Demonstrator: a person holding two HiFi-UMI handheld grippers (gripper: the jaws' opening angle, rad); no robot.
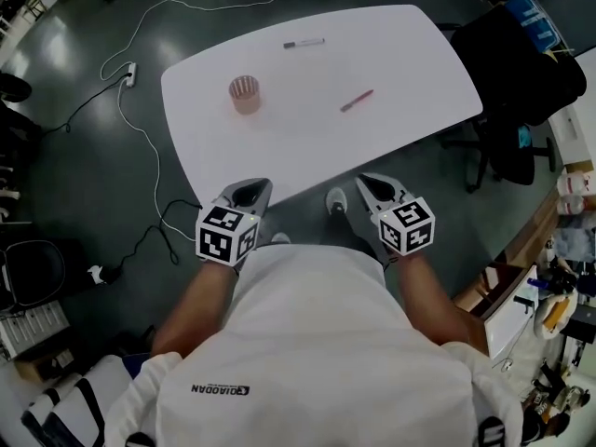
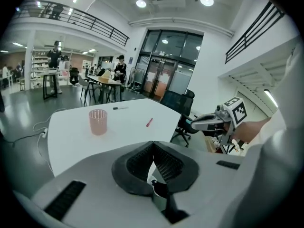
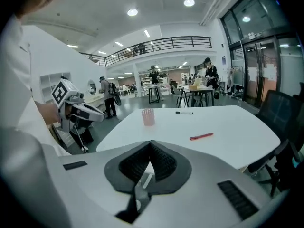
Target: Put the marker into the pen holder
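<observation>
A pink mesh pen holder point(image 1: 245, 93) stands upright on the white table point(image 1: 391, 73), left of its middle. A black-and-white marker point(image 1: 304, 42) lies near the far edge, and a red pen point(image 1: 357, 101) lies right of the middle. Both grippers hang below the near table edge, close to the person's body, far from all of these. My left gripper point(image 1: 250, 194) is shut with nothing in it, its jaws meeting at the tips. My right gripper point(image 1: 372, 190) is likewise shut and empty. The holder point(image 2: 98, 121) point(image 3: 148, 117), marker point(image 2: 120, 108) point(image 3: 184, 112) and red pen point(image 2: 149, 122) point(image 3: 201, 137) show ahead in both gripper views.
A black office chair point(image 1: 512, 82) stands at the table's right end. A white cable and power strip point(image 1: 130, 73) run over the floor at the left. Cluttered shelves point(image 1: 559, 296) lie at the right. Several people and other tables stand far off in the hall.
</observation>
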